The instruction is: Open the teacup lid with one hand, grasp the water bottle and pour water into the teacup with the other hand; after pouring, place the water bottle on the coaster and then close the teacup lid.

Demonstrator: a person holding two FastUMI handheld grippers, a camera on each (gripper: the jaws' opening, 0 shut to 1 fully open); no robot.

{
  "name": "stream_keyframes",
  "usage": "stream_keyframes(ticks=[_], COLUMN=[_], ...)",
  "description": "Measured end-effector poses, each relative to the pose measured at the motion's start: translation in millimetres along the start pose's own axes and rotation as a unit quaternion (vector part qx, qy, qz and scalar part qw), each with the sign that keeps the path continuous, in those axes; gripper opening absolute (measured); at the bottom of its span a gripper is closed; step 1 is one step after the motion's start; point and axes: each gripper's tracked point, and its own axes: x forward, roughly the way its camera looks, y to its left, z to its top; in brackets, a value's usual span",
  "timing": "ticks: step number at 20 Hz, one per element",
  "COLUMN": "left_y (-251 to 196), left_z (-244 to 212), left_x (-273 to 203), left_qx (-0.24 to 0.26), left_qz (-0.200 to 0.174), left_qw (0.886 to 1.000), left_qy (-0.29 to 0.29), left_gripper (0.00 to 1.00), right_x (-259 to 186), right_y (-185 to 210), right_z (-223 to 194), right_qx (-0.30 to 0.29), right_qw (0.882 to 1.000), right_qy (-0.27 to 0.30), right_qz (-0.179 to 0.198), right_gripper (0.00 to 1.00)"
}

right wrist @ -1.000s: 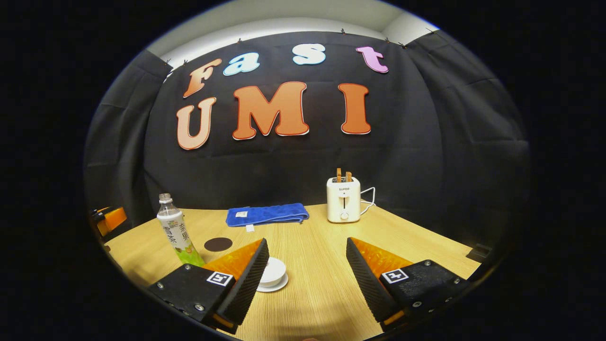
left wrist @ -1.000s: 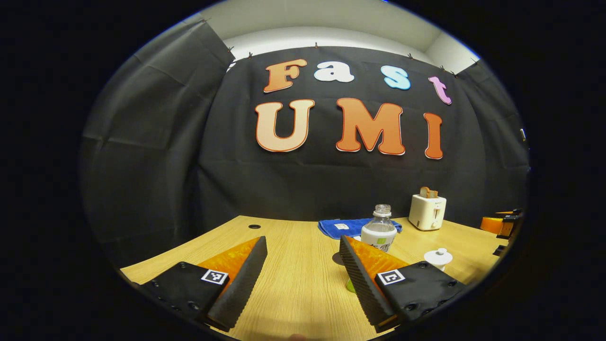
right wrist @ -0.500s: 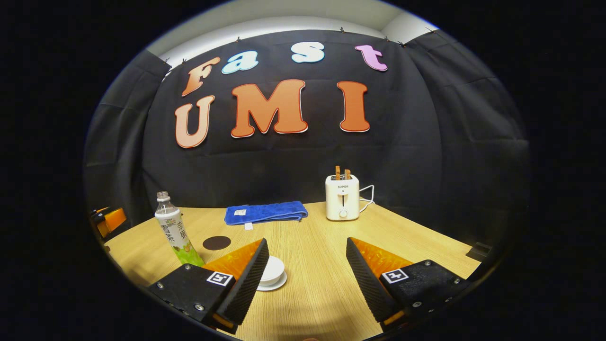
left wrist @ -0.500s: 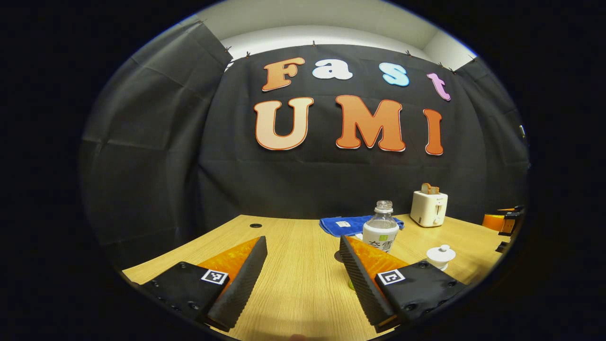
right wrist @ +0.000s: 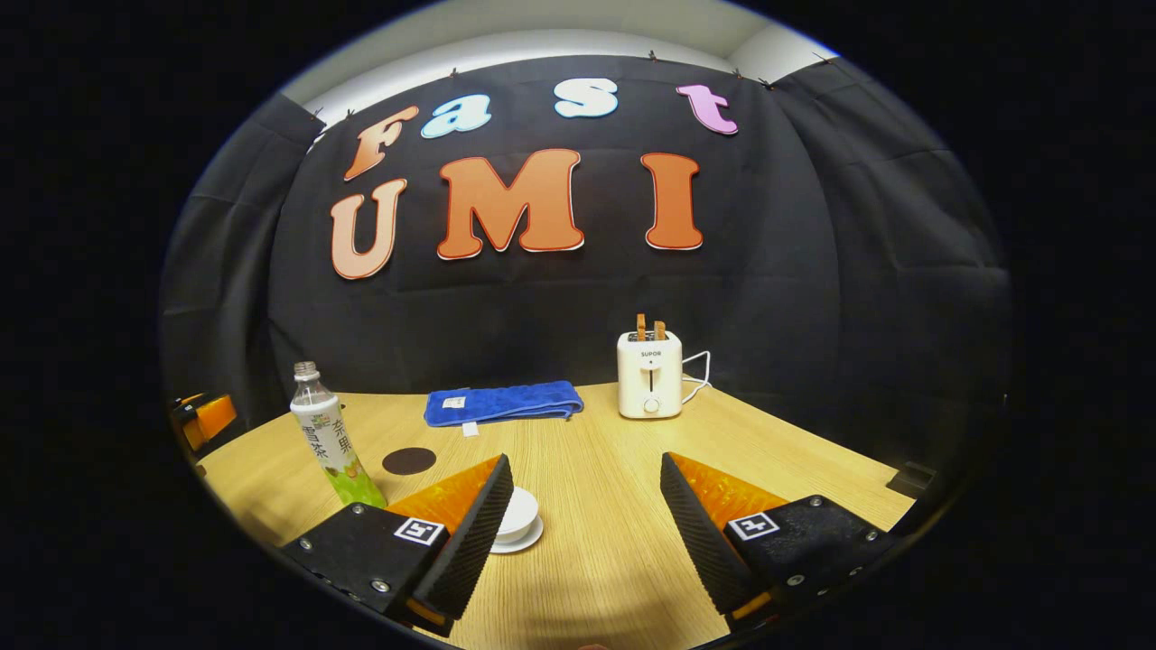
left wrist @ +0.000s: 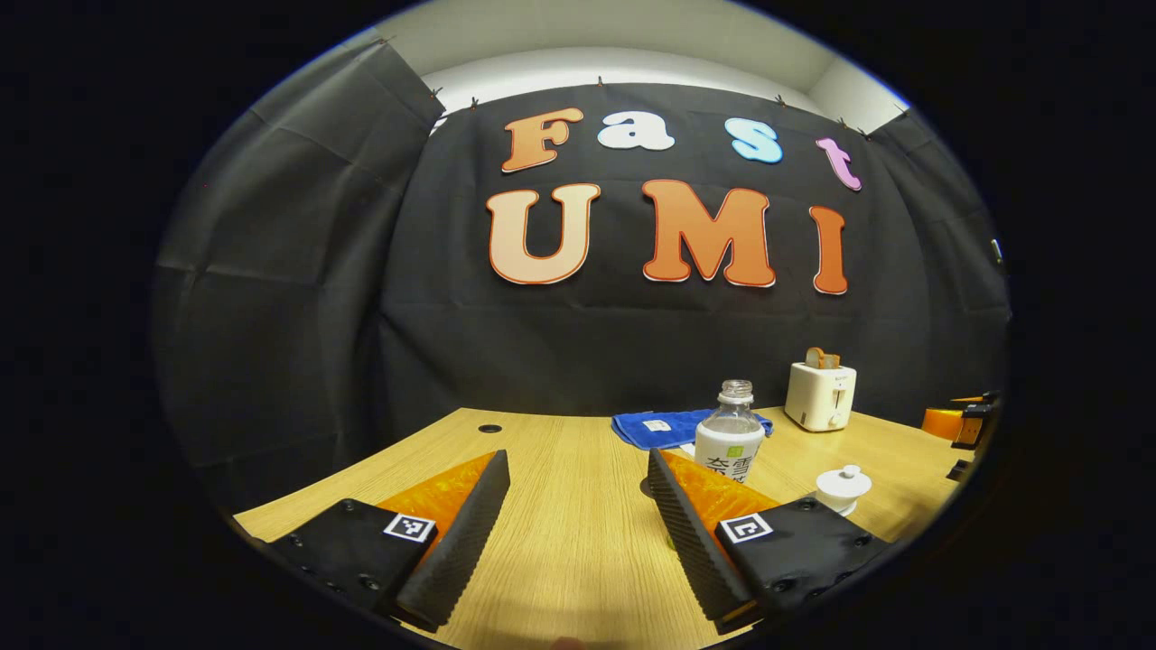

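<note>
A light wooden table (right wrist: 614, 542) stands before black cloth walls. Both hand-held grippers, left (left wrist: 573, 533) and right (right wrist: 582, 533), are released and empty. The clear plastic water bottle (right wrist: 327, 438) stands at ten o'clock, the white lidded teacup (right wrist: 517, 517) partly hidden, possibly on a saucer.

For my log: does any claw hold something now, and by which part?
Nothing is held. The left claw and the right claw are both open, with only bare table between their fingers.

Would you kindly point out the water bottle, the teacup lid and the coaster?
water bottle (right wrist: 329, 440): right gripper view, label.
teacup lid (left wrist: 843, 479): left gripper view, top, below knob.
coaster (right wrist: 408, 460): right gripper view, centre.
</note>
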Motion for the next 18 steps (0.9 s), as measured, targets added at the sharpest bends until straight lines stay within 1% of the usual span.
stream_keyframes(ticks=[3,5,6,8,10,14,16,18], left_y=[0.0,-1.1,-0.6,-0.3,3.8,6.9,9.2,11.8], left_z=[-0.5,-0.8,-0.5,-1.2,-2.3,-9.0,-11.5,-14.6], left_x=[0.9,2.3,2.8,4.4,7.0,11.2,11.0,13.9], left_qx=[0.0,0.002,0.003,0.006,0.01,0.011,0.011,0.01], left_qz=[0.0,0.0,0.0,0.001,0.005,0.008,0.009,0.011], left_qw=[1.0,1.0,1.0,1.0,1.0,1.0,1.0,1.0], left_qy=[0.003,0.004,0.003,0.003,0.004,0.011,0.014,0.017], left_gripper=[0.99,0.99,0.99,0.99,0.99,0.99,0.98,0.99], right_x=[17.1,29.8,36.4,46.0,54.2,72.8,74.4,75.5], right_y=[12.4,23.6,30.9,49.2,64.5,83.9,88.9,91.4], right_z=[4.8,4.9,0.9,-8.8,-18.0,-34.8,-44.9,-51.1], right_qx=[0.002,-0.012,-0.016,-0.02,-0.034,-0.071,-0.072,-0.073], right_qw=[1.0,1.0,1.0,0.998,0.997,0.993,0.992,0.99], right_qy=[-0.004,0.003,0.014,0.036,0.049,0.069,0.083,0.092], right_qz=[0.008,0.014,0.018,0.042,0.056,0.063,0.069,0.072], right_gripper=[0.98,0.98,0.98,0.98,0.98,0.98,0.98,0.88])
